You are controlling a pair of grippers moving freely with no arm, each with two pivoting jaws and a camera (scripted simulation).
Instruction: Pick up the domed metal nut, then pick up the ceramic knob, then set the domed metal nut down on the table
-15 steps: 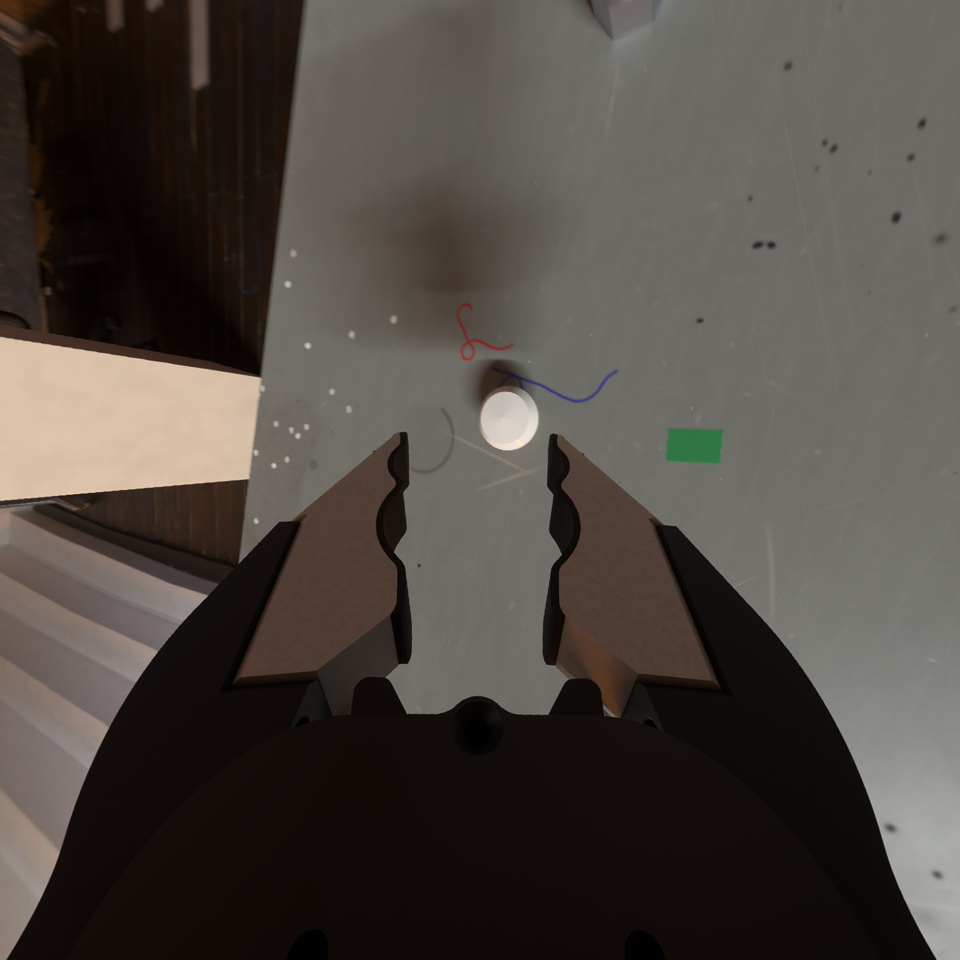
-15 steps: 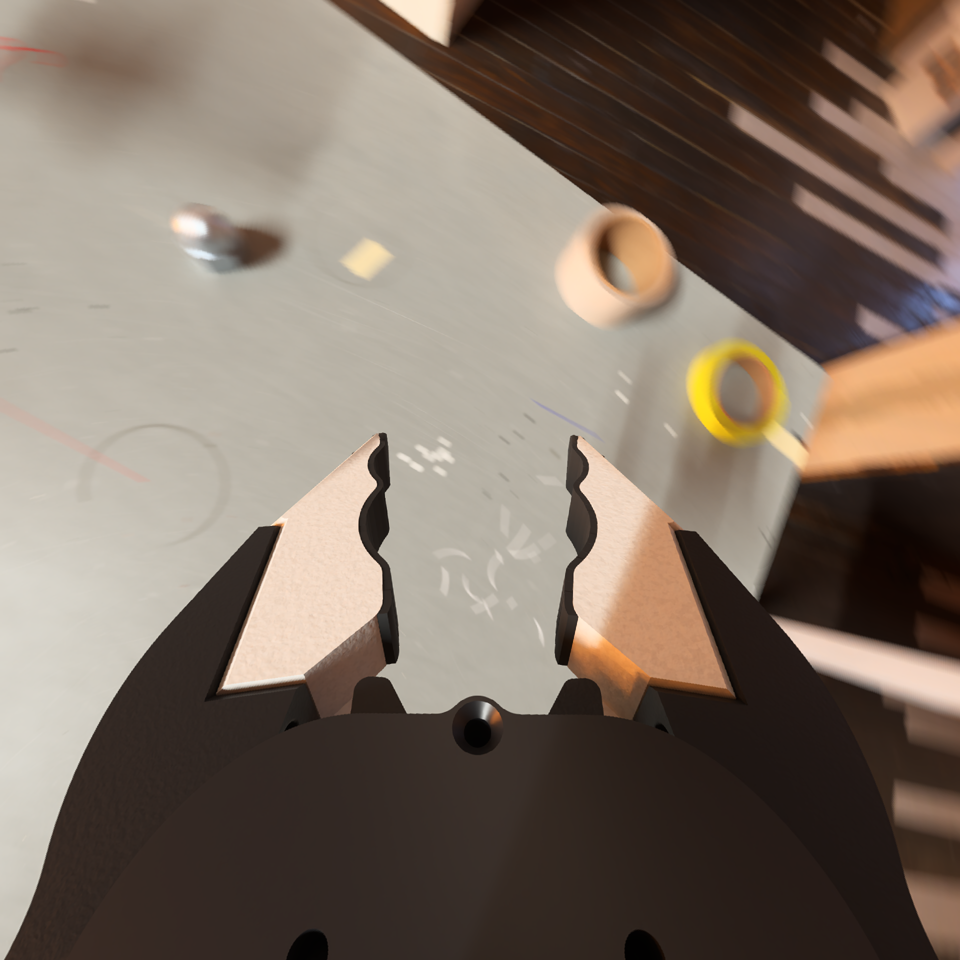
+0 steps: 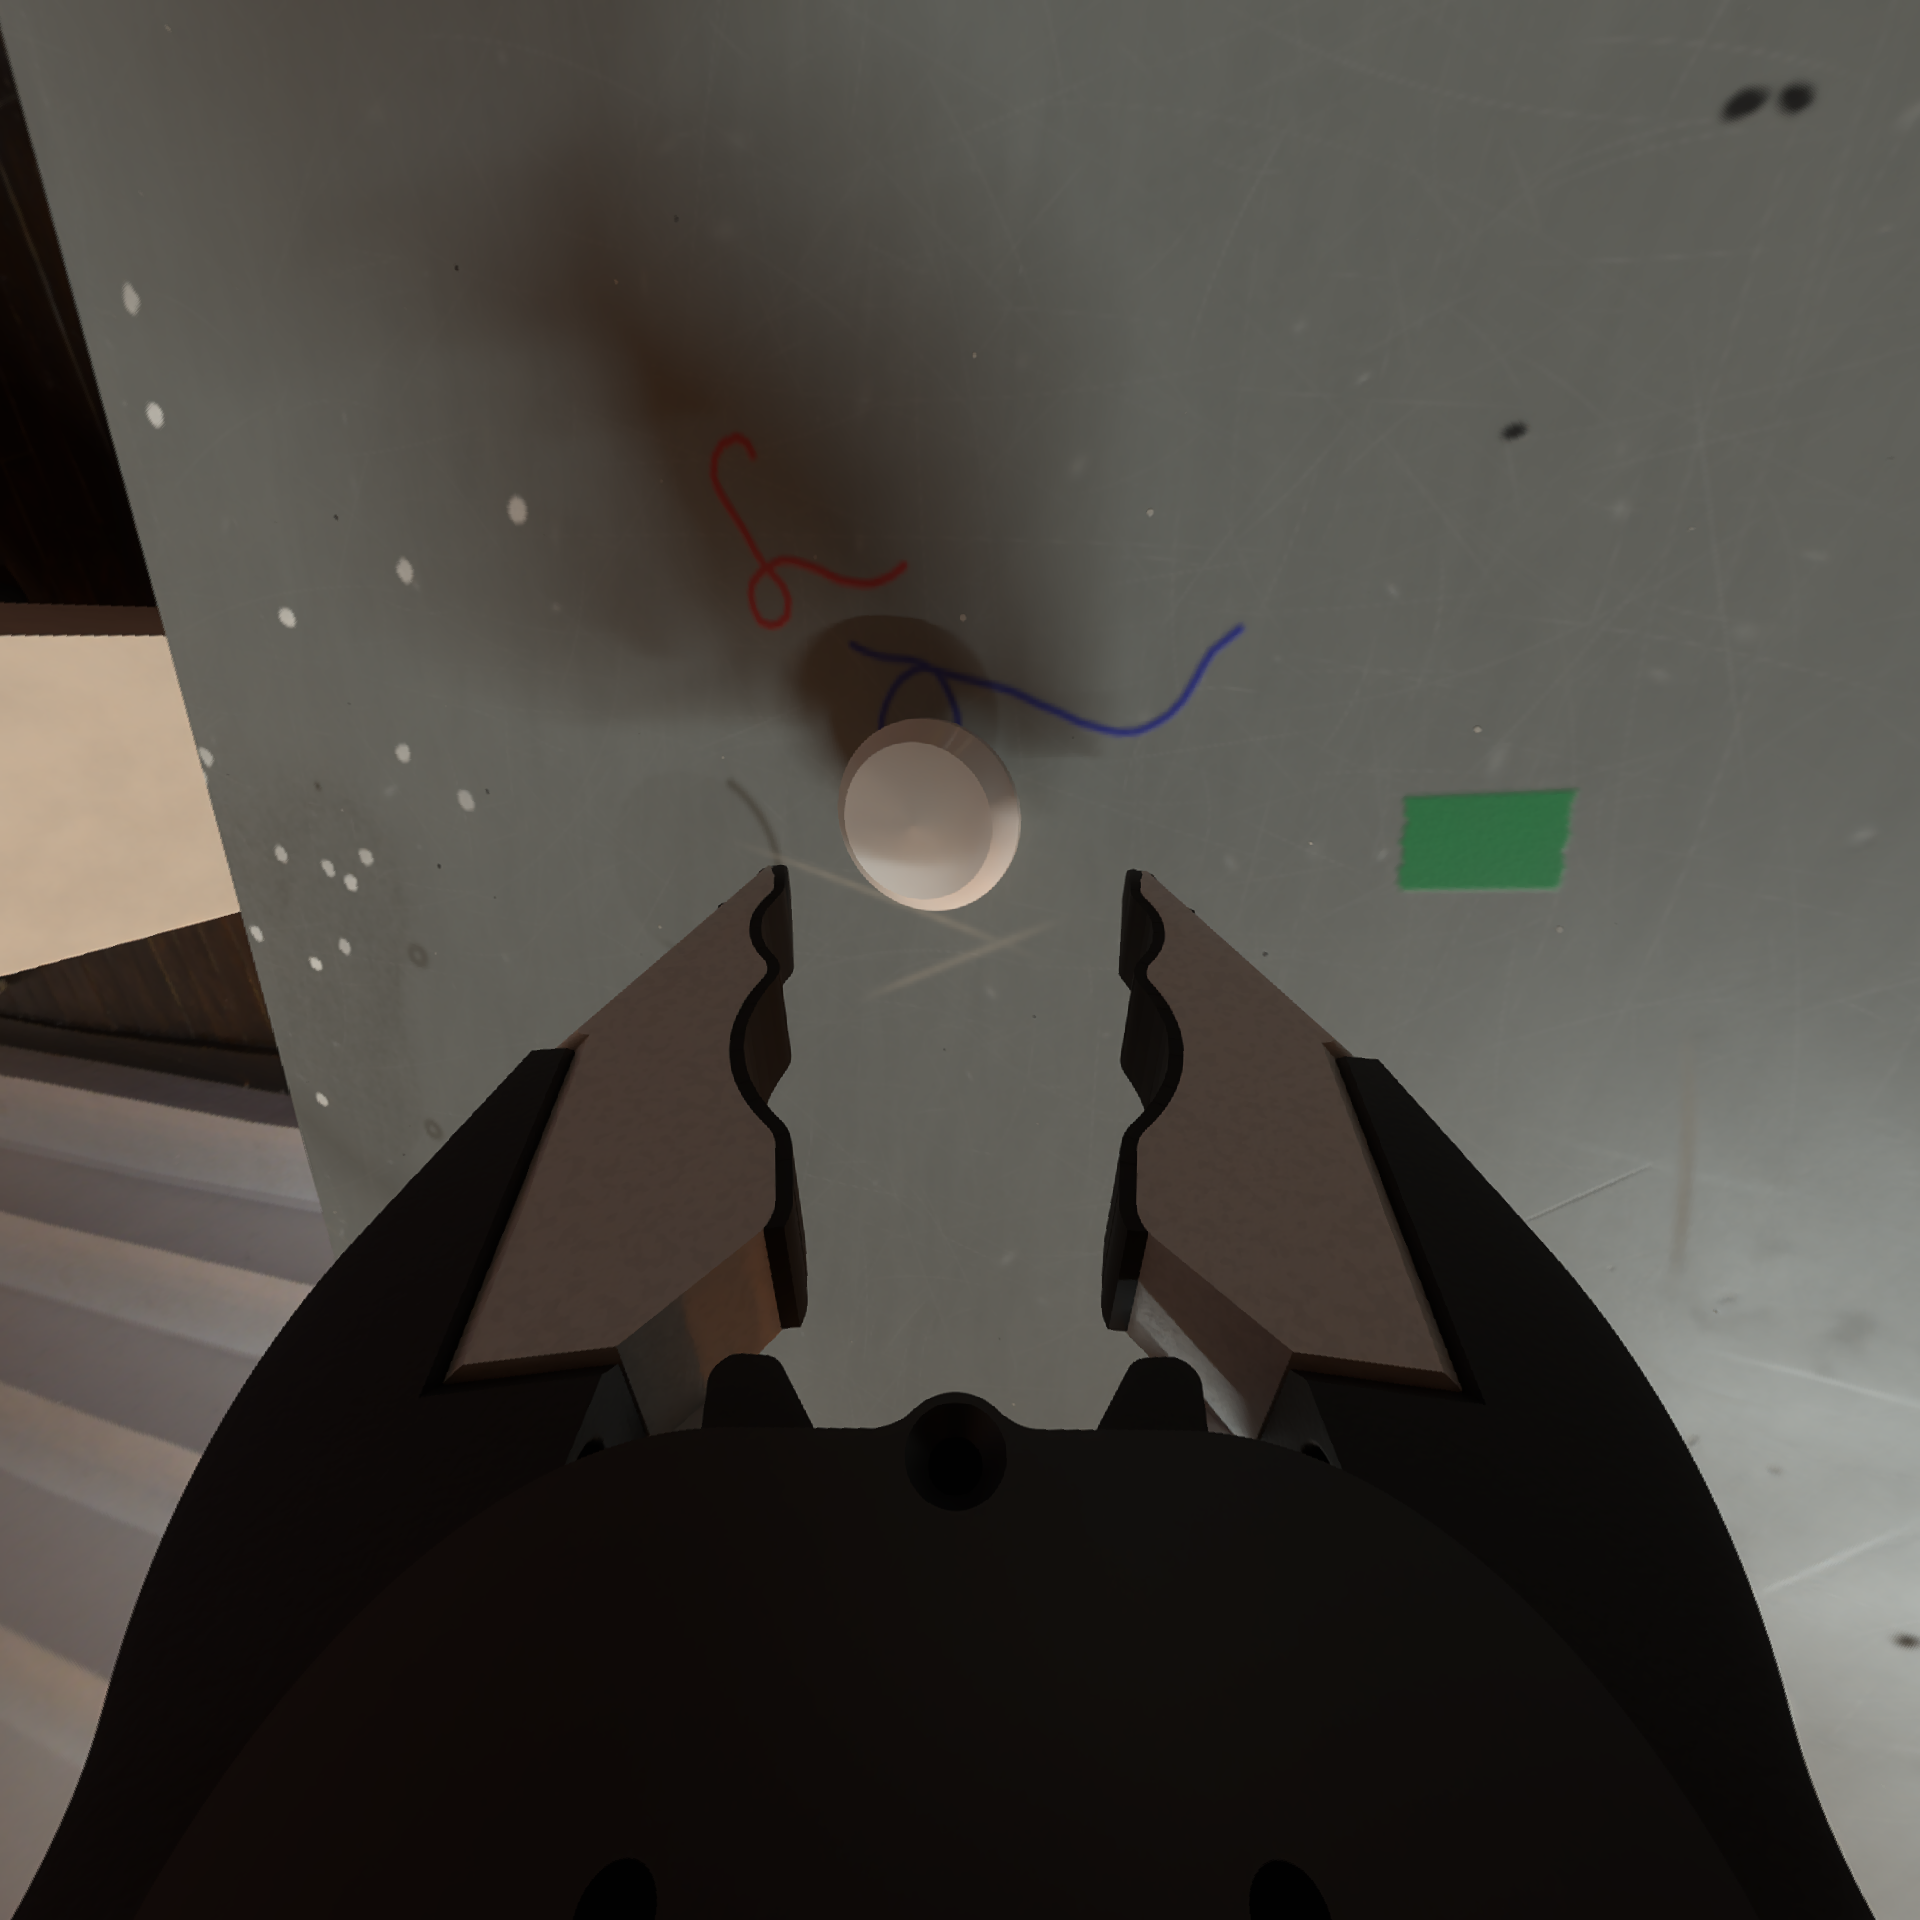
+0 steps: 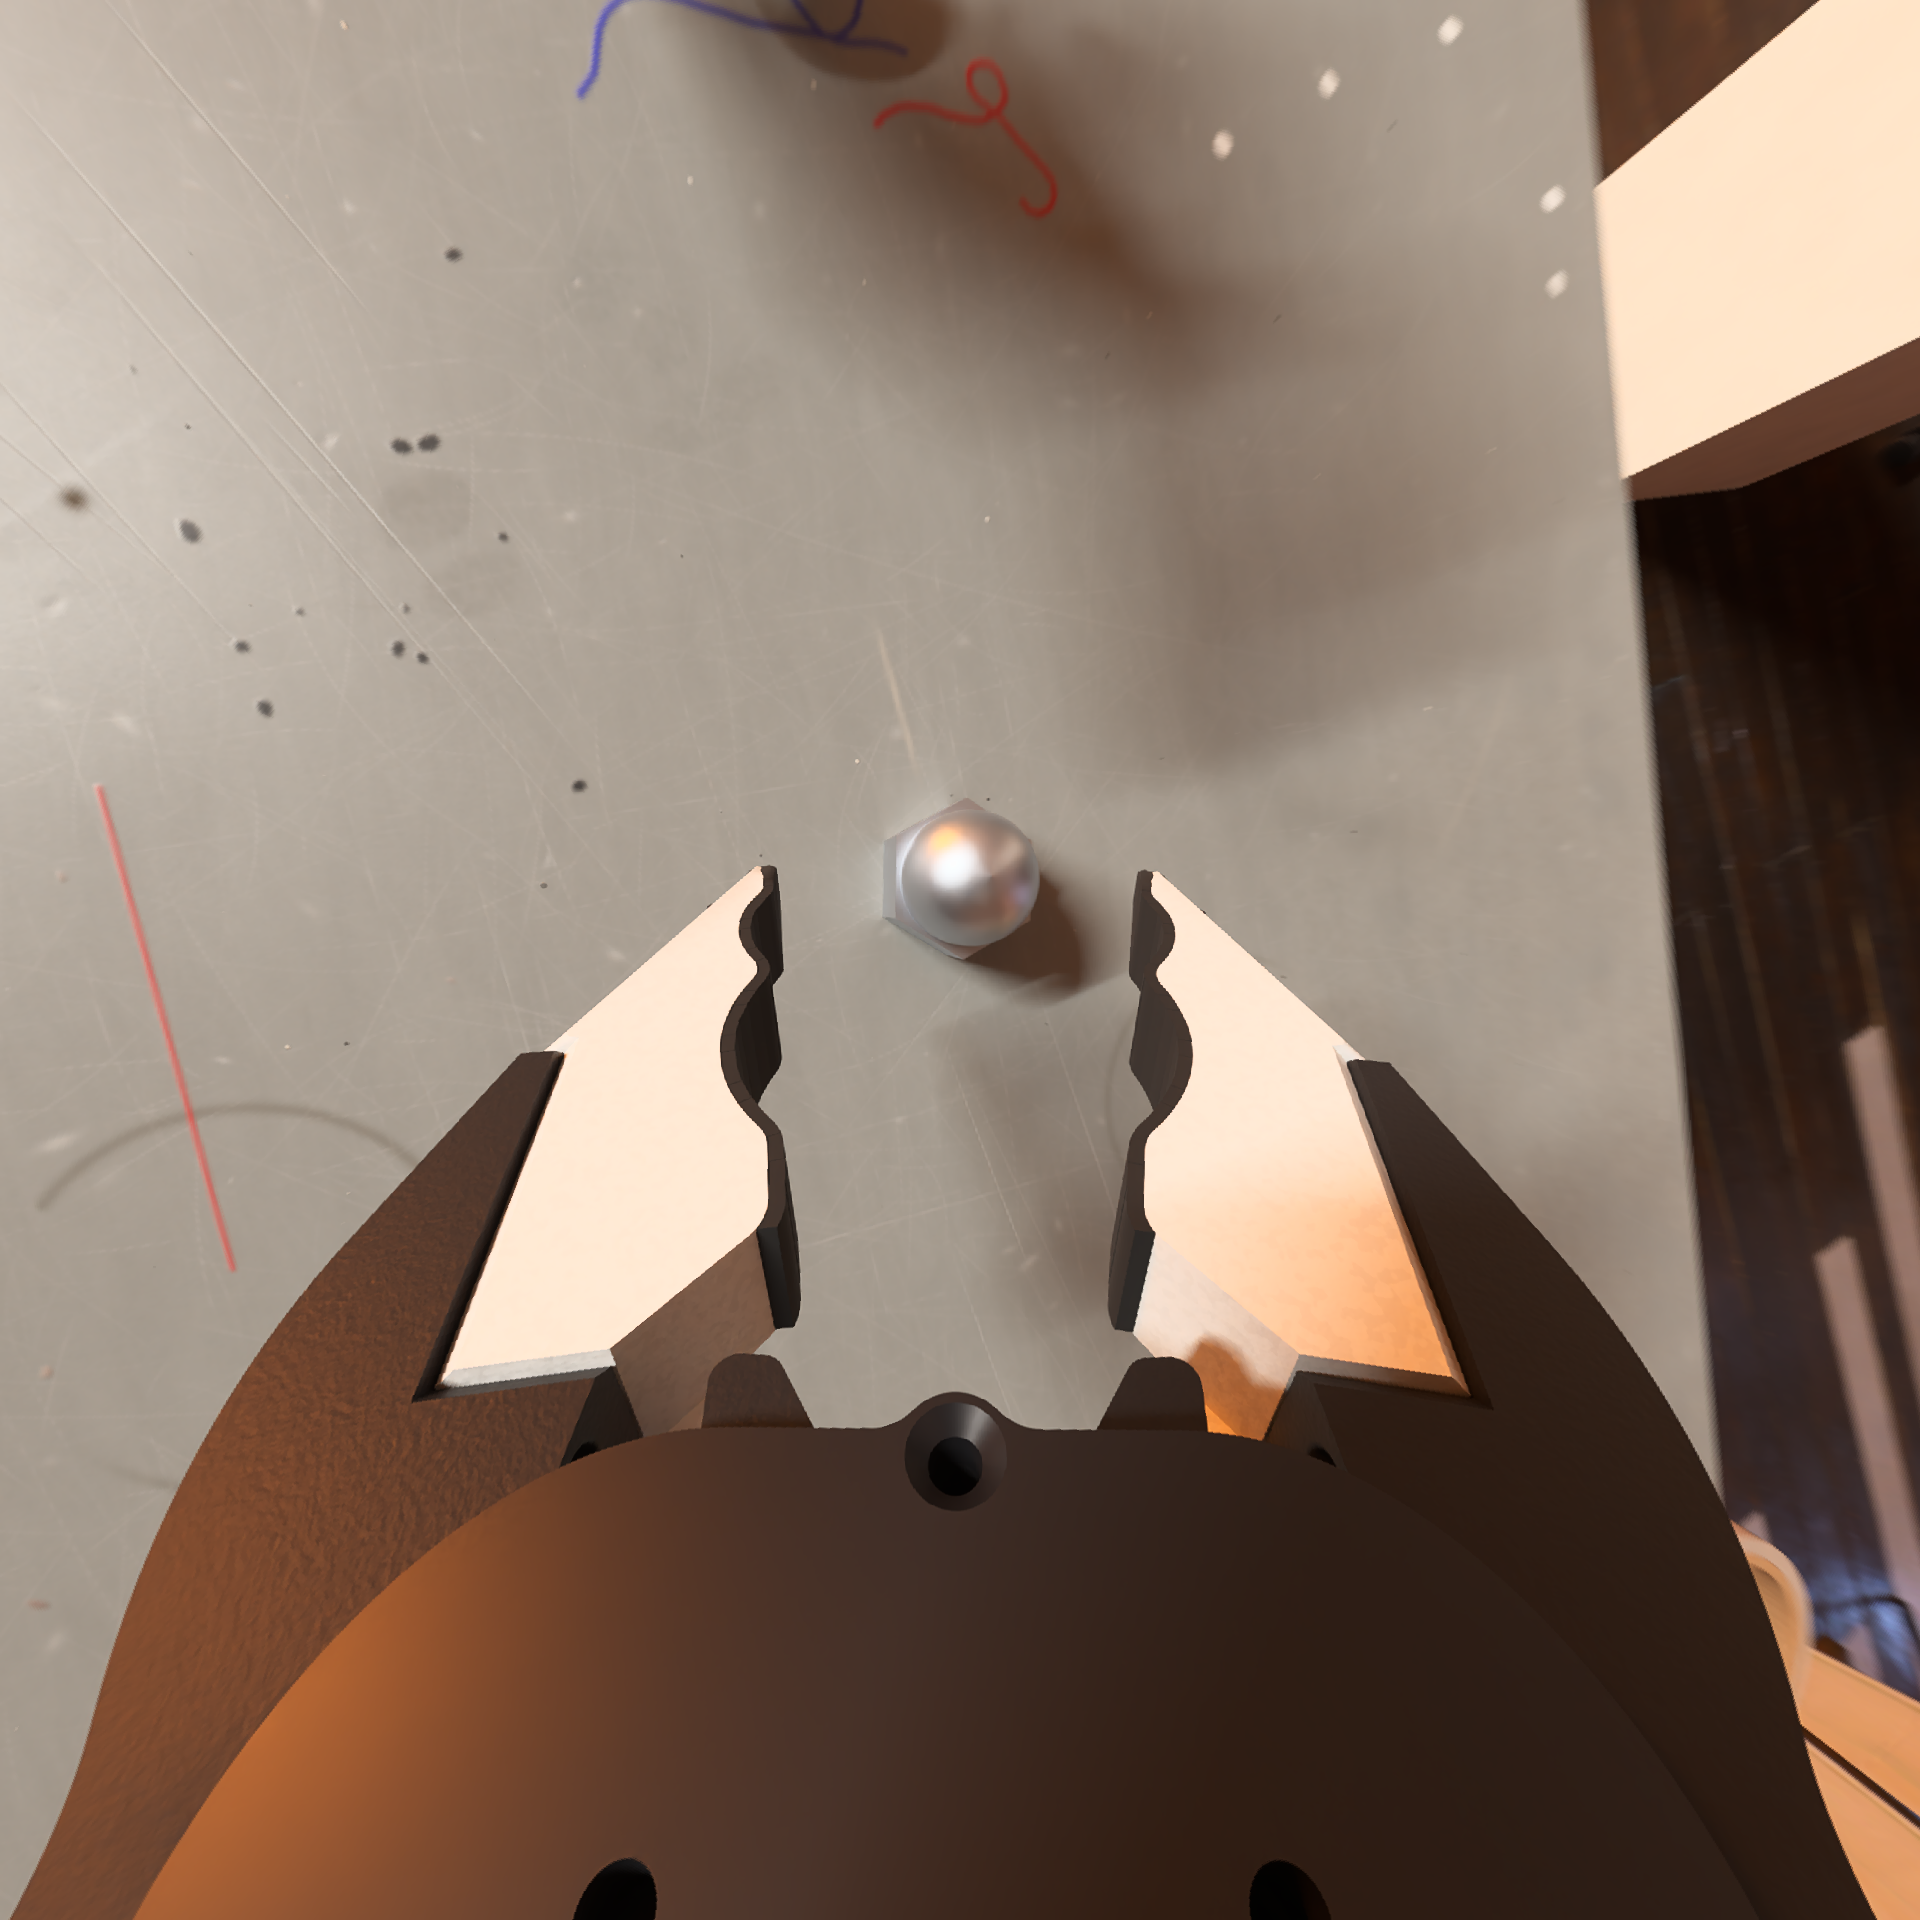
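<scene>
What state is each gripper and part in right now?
left gripper: open, empty, above the ceramic knob.
right gripper: open, empty, fingers flanking the domed metal nut.
ceramic knob: on the table, ungrasped.
domed metal nut: dome up on the table, ungrasped.

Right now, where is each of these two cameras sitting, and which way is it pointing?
Left wrist view: sits on the left gripper, looking down its open fingers at the ceramic knob on the table.
Right wrist view: sits on the right gripper, looking down its open fingers at the domed metal nut.
Shared: the red squiggle and blue squiggle show in both.
</scene>
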